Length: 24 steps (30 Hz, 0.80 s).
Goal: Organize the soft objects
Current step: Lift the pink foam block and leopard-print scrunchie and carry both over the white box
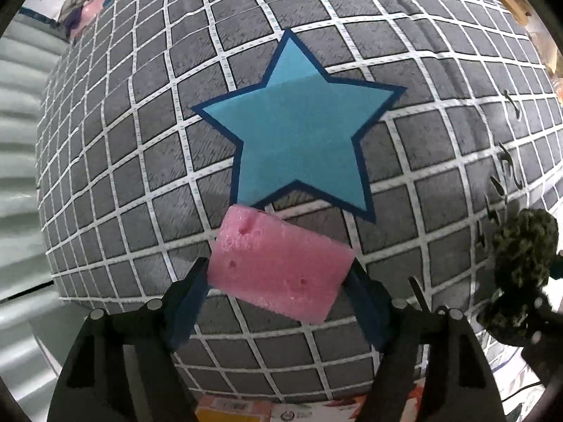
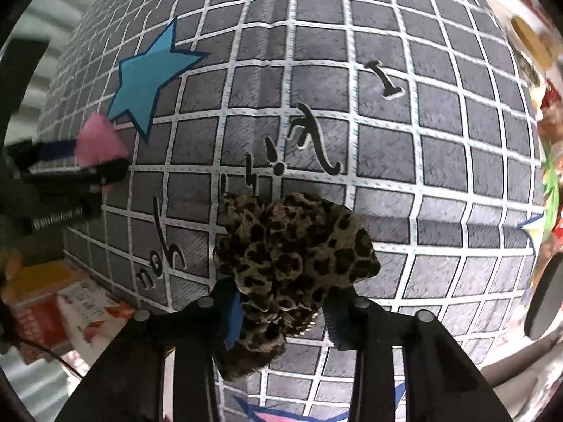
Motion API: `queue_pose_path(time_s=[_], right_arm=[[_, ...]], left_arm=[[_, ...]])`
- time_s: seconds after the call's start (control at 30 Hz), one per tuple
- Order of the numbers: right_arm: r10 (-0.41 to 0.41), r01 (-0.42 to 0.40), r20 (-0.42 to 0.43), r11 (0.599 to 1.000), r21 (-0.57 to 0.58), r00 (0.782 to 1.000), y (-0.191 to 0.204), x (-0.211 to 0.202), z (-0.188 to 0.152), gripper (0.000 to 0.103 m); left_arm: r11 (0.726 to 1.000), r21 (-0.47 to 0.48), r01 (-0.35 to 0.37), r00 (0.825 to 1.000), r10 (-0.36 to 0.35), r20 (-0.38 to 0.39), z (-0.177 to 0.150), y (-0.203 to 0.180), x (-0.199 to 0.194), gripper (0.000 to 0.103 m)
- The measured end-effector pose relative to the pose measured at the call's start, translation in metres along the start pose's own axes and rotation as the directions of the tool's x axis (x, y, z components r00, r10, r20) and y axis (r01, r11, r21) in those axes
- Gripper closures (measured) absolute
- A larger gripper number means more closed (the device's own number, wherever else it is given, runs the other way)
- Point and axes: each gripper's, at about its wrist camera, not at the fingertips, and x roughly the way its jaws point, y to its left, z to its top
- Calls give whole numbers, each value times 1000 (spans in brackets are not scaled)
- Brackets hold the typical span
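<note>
Your left gripper (image 1: 278, 274) clamps the pink foam block (image 1: 279, 265); blue star (image 1: 299, 130) lies at 12 o'clock. Right gripper (image 2: 281, 311) clamps the leopard scrunchie (image 2: 292, 256).

Pink foam block (image 1: 279, 263), leopard-print scrunchie (image 2: 295, 256) in tan and black, grey cloth (image 1: 140, 183) gridded with white lines, light blue star (image 1: 299, 130) edged in navy, black lettering (image 2: 316, 140) outlined white

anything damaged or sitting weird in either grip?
Mostly fine. The pink foam block is held skewed between the left gripper's fingers, one corner dipping, and it has a few small pits in its face. The leopard-print scrunchie is bunched unevenly in the right gripper. Nothing spilled on the grid mat.
</note>
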Motion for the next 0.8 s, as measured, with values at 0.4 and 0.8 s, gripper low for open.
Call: queue_pose_path(time_s=[0.4, 0.8], right_arm=[[74, -77, 43, 994, 79, 996, -35, -40, -36, 65], [64, -73, 80, 991, 116, 995, -18, -65, -90, 65]], left_arm=[[995, -36, 94, 979, -86, 184, -53, -7, -91, 25], [987, -22, 156, 959, -147, 241, -129, -3, -129, 25]])
